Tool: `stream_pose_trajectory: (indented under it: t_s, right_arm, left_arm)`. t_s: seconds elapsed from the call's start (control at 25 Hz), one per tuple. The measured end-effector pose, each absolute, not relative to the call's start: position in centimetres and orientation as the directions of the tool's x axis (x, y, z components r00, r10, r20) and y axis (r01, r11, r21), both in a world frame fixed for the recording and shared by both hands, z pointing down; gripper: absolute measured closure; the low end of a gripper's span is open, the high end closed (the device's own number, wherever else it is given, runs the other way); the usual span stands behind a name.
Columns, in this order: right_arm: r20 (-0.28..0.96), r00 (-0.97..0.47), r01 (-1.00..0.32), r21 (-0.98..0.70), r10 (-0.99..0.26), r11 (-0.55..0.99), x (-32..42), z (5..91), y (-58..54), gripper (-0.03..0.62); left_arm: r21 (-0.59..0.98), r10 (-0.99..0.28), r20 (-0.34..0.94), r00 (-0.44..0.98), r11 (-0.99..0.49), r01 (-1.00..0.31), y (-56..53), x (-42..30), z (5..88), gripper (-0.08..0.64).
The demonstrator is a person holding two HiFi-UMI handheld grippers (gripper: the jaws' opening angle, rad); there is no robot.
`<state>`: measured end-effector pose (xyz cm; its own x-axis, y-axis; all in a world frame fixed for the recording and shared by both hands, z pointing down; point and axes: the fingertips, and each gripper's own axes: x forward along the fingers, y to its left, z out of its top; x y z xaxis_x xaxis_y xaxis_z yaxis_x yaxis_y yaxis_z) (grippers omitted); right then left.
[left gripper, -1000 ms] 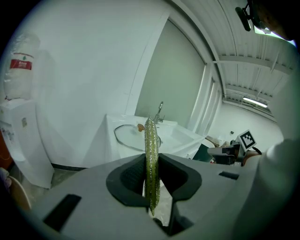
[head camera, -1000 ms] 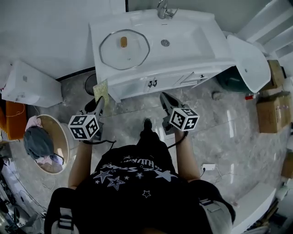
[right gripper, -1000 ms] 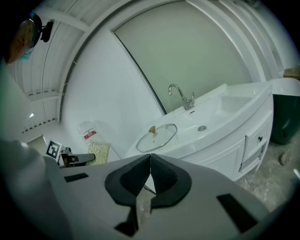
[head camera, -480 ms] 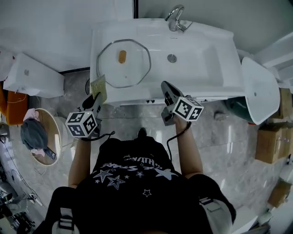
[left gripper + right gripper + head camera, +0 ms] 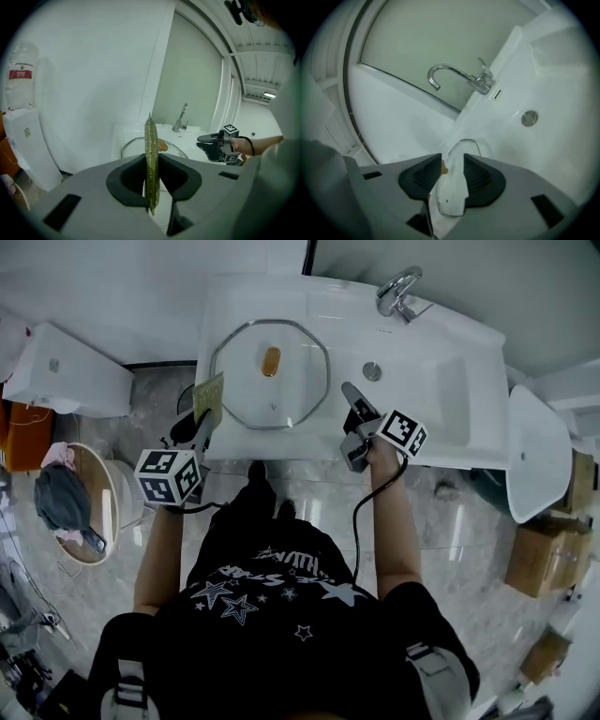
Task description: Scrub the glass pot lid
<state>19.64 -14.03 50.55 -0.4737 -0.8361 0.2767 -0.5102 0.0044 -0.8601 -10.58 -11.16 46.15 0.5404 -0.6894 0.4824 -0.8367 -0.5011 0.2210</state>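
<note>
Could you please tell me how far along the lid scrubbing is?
Done: the glass pot lid lies flat on the white sink, and the left gripper is shut on a green scouring pad. In hand: the right gripper has just been opening its jaws, the lid's rim in their gap, ungripped. Remaining: all the scrubbing; the pad is off the glass.

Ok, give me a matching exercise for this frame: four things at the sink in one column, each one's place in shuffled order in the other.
Things:
1 scouring pad
2 glass pot lid
3 faucet
4 drain

Places:
a low in the basin
b clamped in the left tool
c flat on the counter beside the basin
d on the back rim behind the basin

Pairs: 1-b, 2-c, 3-d, 4-a
</note>
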Motion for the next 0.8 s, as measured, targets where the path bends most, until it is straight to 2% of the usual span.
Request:
stream_pose_trajectory:
  t_s: [0.04,0.24,0.52,0.8]
  right_arm:
    - [0.278,-0.473,-0.481,-0.876,-0.836,-0.019,19.7,51.1,-14.6,0.460]
    - [0.349,-0.460,-0.437,-0.889,-0.816,-0.134,20.3,54.9,-16.5,0.408]
    - [0.452,-0.560,-0.456,-0.868,-0.694,-0.197,18.9,59.0,-17.1,0.403]
    - [0.463,-0.572,-0.435,-0.871,-0.677,-0.228,18.9,60.5,-17.7,0.404]
  left_arm:
    - [0.231,-0.677,0.484,0.555,-0.513,-0.827,-12.0,-10.6,46.2,0.486]
    - [0.257,-0.603,0.495,0.626,-0.586,-0.768,-16.1,-10.5,46.2,0.486]
    - [0.279,-0.538,0.496,0.681,-0.644,-0.712,-21.3,-9.8,46.7,0.486]
    - [0.305,-0.463,0.513,0.722,-0.688,-0.658,-23.5,-8.6,47.8,0.486]
